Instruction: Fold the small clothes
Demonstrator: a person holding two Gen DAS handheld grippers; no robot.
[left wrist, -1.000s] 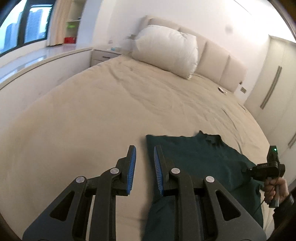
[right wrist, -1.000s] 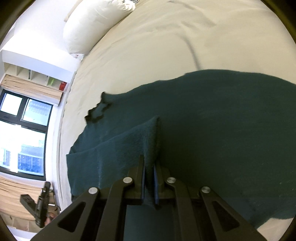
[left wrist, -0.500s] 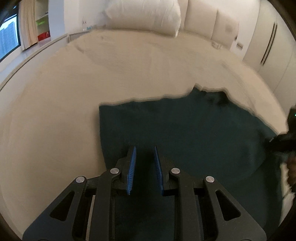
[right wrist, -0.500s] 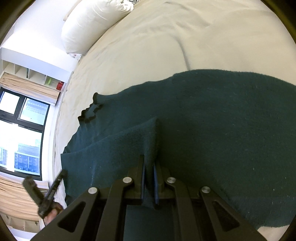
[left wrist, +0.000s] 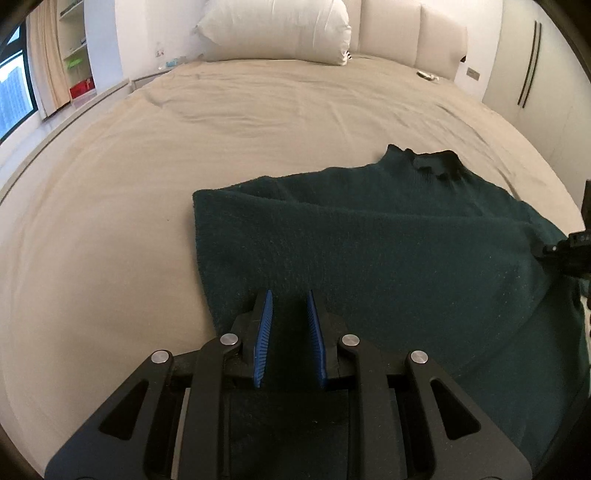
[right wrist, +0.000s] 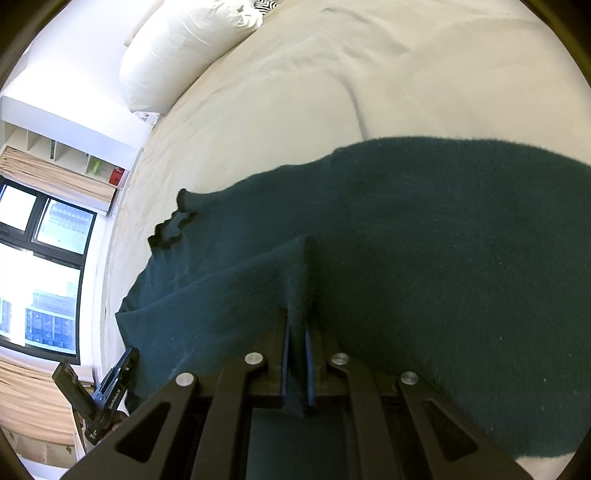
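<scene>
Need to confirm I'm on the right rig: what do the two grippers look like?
Both match: the left gripper and the right gripper have black angular linkage arms with triangular cutouts, silver round pivot bolts, and blue ribbed pads on the fingers. No cables or sleeves show.

Both wrist views low, close – share sweater (left wrist: 369,258), bed (left wrist: 258,110)

The left claw (left wrist: 289,310) hovers over the near left part of a dark green sweater (left wrist: 388,258), blue pads apart. The sweater lies spread on a beige bed (left wrist: 147,177); a white pillow (left wrist: 273,27) leans against the headboard.
</scene>
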